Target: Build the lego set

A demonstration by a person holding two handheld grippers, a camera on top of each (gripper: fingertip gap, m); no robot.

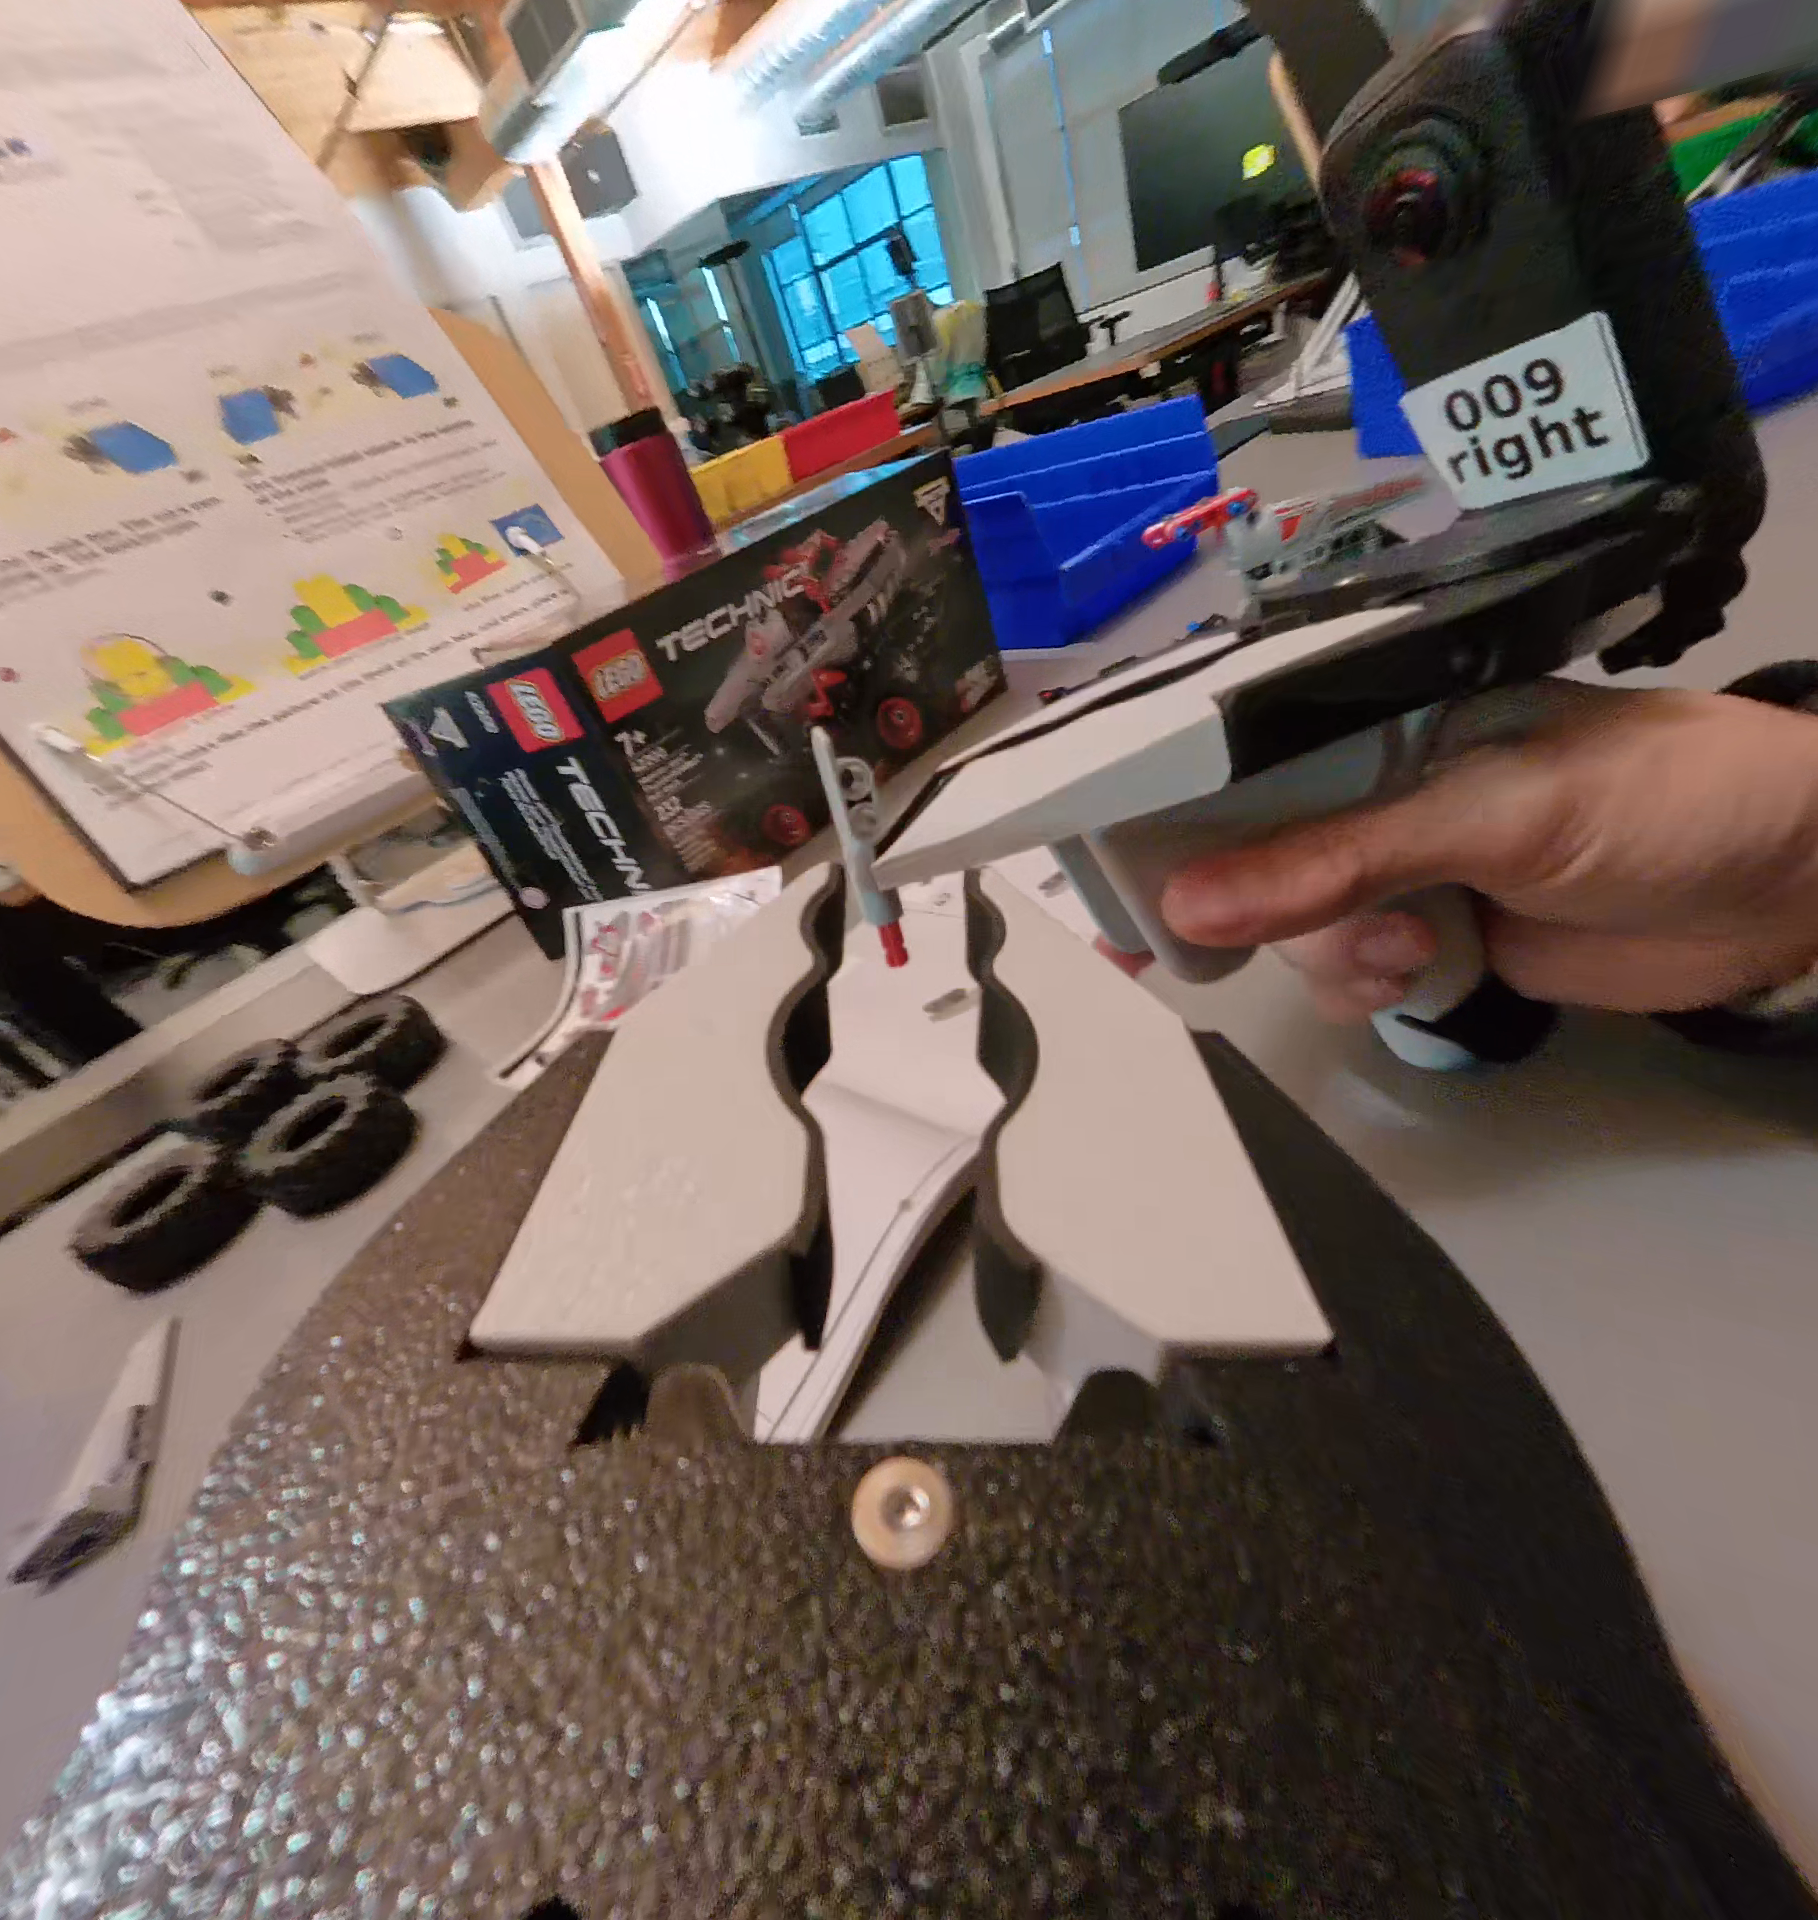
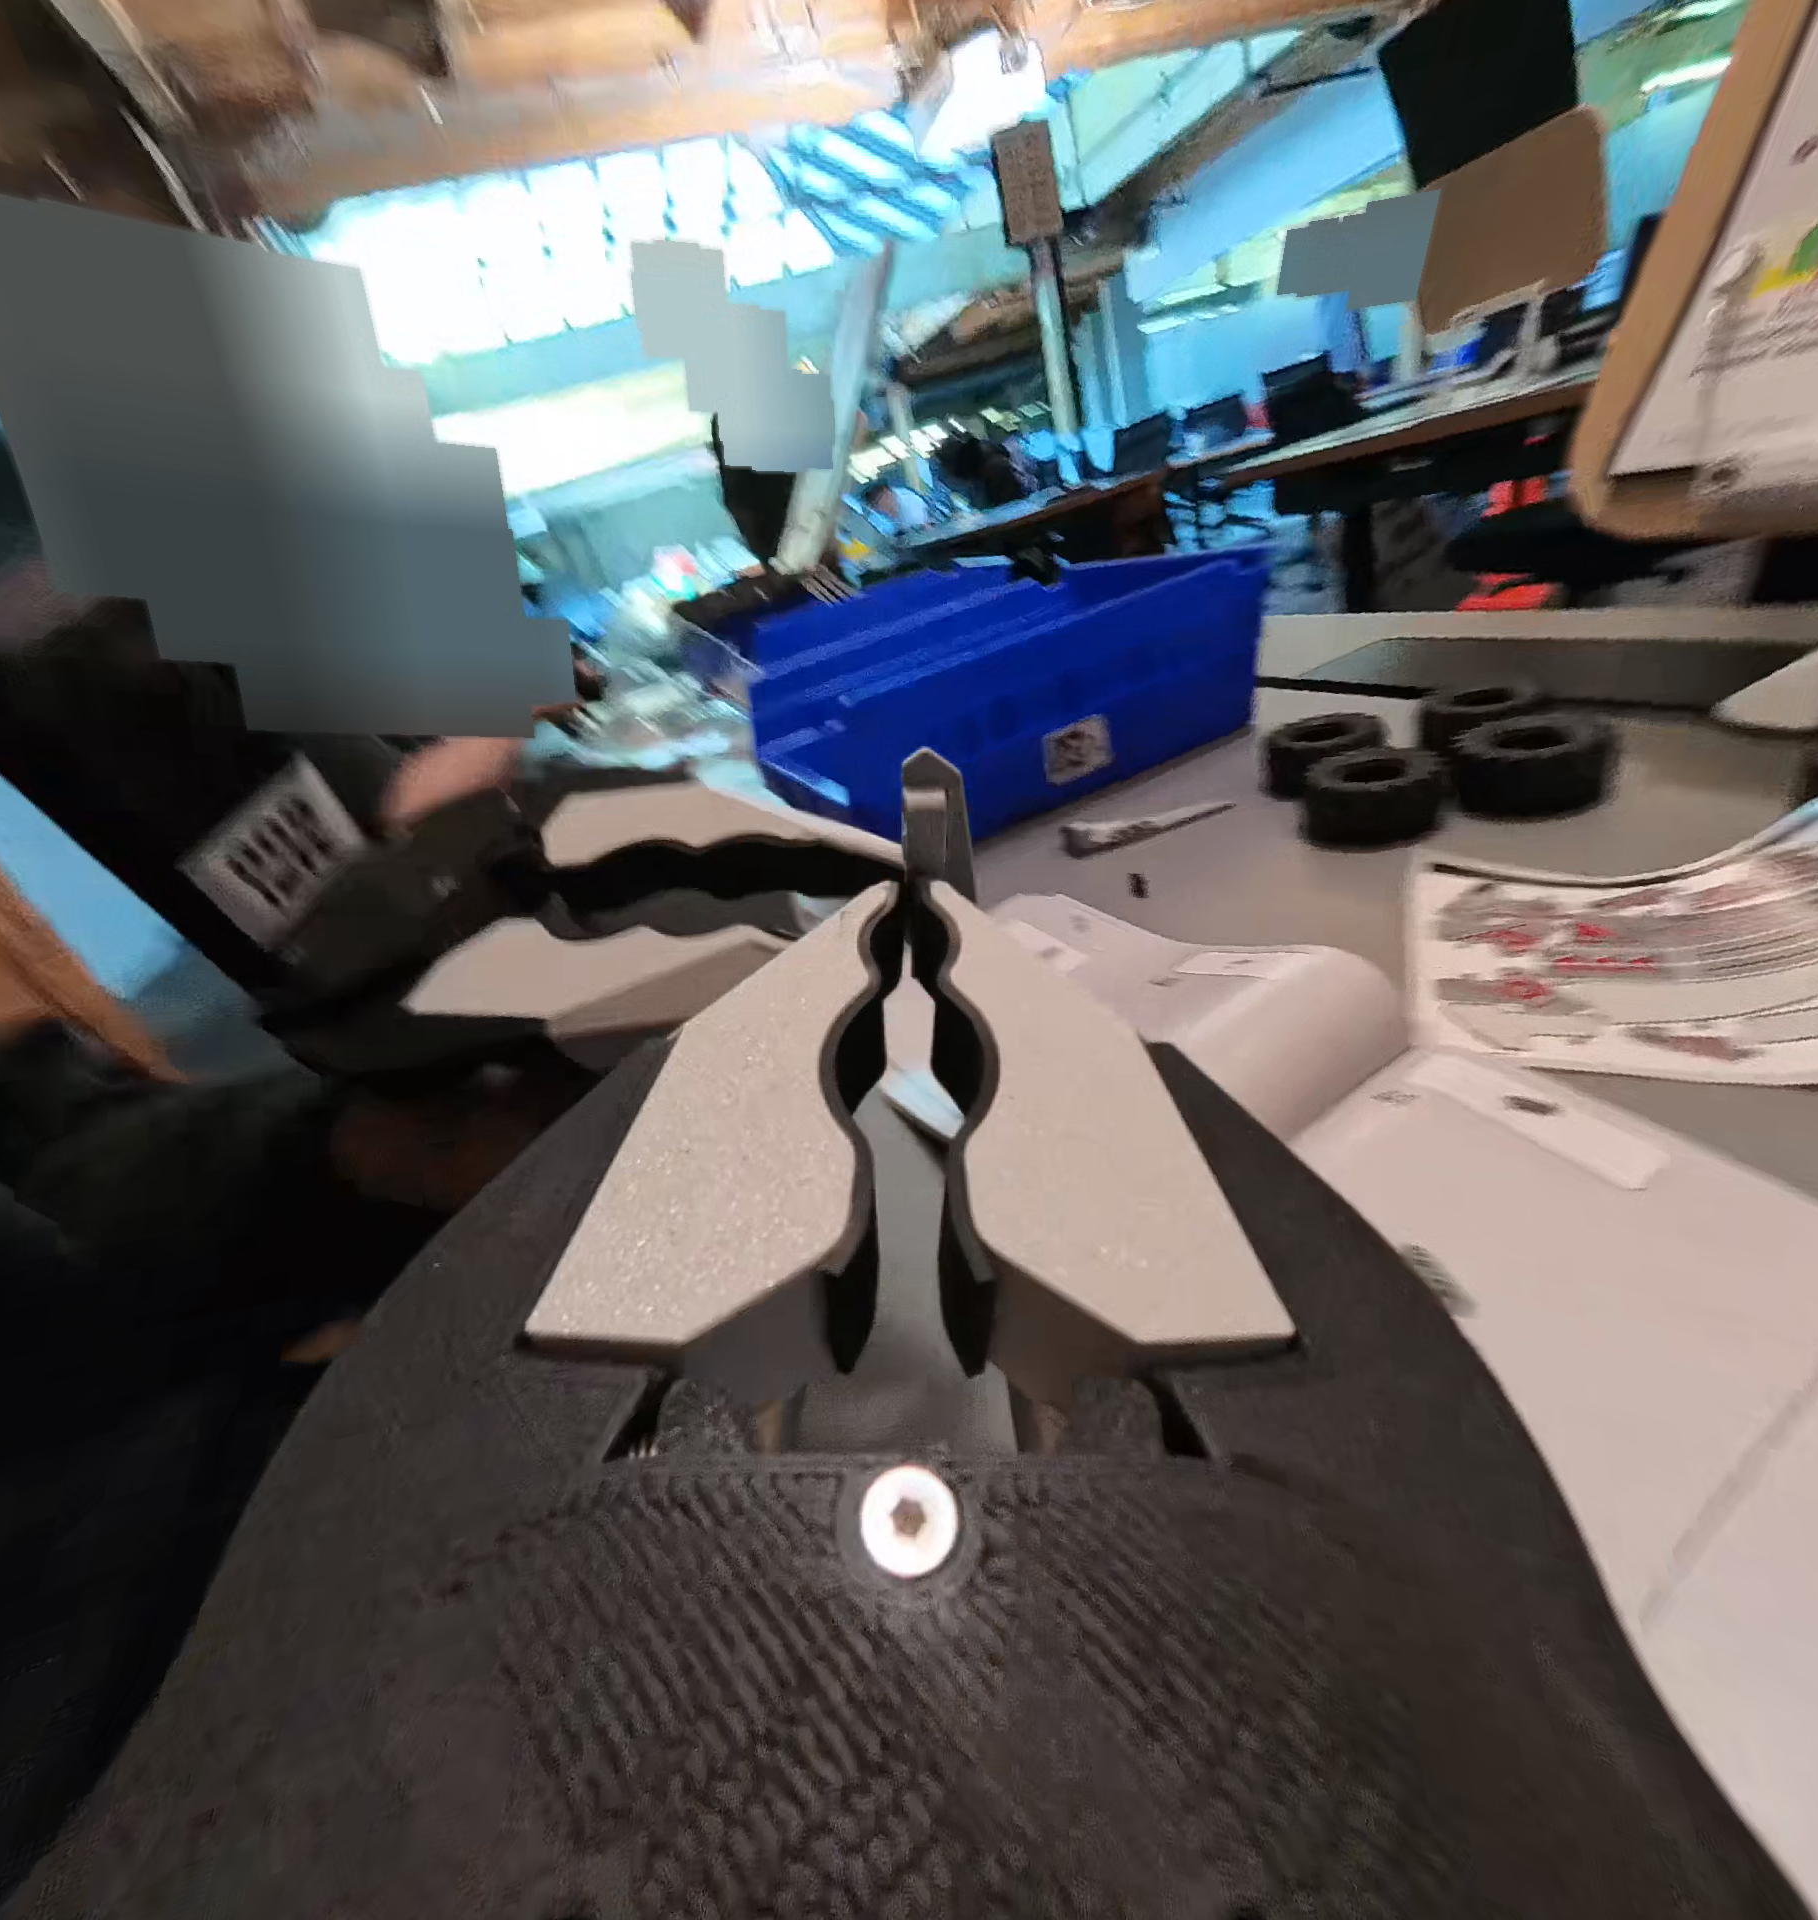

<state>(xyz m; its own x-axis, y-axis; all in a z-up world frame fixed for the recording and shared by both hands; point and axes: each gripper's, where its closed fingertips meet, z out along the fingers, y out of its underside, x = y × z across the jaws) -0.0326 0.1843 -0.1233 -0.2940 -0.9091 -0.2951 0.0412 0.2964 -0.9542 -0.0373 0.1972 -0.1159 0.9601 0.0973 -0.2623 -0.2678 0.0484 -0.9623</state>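
Your right gripper (image 2: 915, 904) pinches the grey beam (image 1: 851, 831), its red pin (image 1: 892, 940) hanging above the desk's (image 1: 1507, 1299) middle. Your left gripper (image 1: 900, 914), jaws spread, should close squarely around that pin, avoiding twist.

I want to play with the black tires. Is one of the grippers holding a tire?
No. All four black tires lie loose on the table, and the right gripper is pinching a thin grey lego piece instead.
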